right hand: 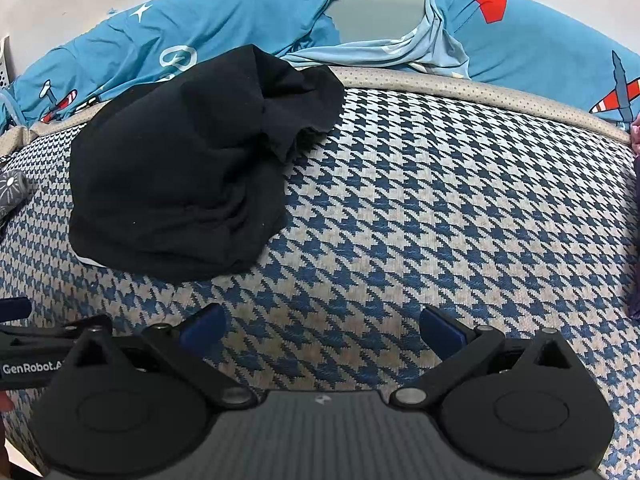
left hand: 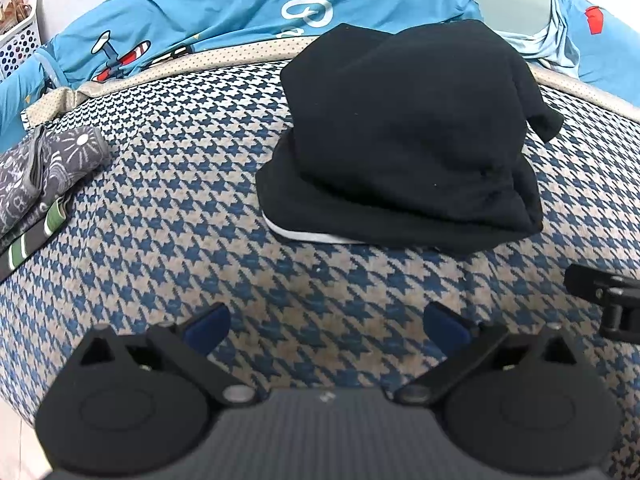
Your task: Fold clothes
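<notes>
Houndstooth bed cover [left hand: 180,184] carries folded black garment [left hand: 404,136] and grey patterned clothes [left hand: 44,168].

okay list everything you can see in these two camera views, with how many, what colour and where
black garment: one, black with a white edge showing underneath, folded in a pile on the cover
houndstooth cover: one, blue and beige, the work surface
beige dotted trim: one, along the far edge of the cover
blue printed bedding: one, blue with aeroplane prints, bunched behind the cover
grey patterned cloth: one, grey with white drawings, far left
striped cloth: one, green, white and dark, under the grey cloth
perforated basket: one, white, upper left
left hand-held gripper: open, empty
right hand-held gripper: open, empty
</notes>
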`<action>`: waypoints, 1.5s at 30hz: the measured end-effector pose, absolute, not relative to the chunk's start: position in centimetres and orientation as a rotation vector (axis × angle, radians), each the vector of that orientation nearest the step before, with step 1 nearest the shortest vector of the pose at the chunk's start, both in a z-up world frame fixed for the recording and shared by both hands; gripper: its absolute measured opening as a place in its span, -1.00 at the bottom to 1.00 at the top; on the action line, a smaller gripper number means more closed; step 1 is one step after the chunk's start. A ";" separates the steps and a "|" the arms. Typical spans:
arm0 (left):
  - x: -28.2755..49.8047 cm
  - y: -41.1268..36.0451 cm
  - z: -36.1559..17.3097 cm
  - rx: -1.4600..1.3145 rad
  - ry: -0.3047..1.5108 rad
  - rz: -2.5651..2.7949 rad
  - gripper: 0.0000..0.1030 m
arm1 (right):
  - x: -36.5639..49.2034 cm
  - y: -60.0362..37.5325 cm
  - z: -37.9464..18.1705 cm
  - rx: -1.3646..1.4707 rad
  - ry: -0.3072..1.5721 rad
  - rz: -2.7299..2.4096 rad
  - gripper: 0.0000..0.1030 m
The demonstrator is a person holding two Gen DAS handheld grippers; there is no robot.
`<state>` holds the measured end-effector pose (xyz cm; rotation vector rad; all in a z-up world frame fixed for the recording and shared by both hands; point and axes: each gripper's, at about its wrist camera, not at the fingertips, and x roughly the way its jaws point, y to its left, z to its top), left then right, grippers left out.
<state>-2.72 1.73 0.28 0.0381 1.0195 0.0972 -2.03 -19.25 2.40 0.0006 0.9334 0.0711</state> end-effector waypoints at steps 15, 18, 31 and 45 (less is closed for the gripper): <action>-1.1 4.0 1.5 -0.033 0.972 0.168 1.00 | -1.3 -19.0 3.3 0.073 0.874 0.128 1.00; -0.4 4.2 1.8 -0.042 0.961 0.173 1.00 | -0.6 -18.7 3.7 0.070 0.847 0.137 1.00; 3.0 4.9 2.7 -0.031 0.932 0.190 1.00 | 3.4 -18.4 4.2 0.161 0.790 0.174 1.00; 4.4 7.2 2.8 -0.116 0.945 0.264 1.00 | 7.7 -17.9 3.6 0.249 0.699 0.219 0.73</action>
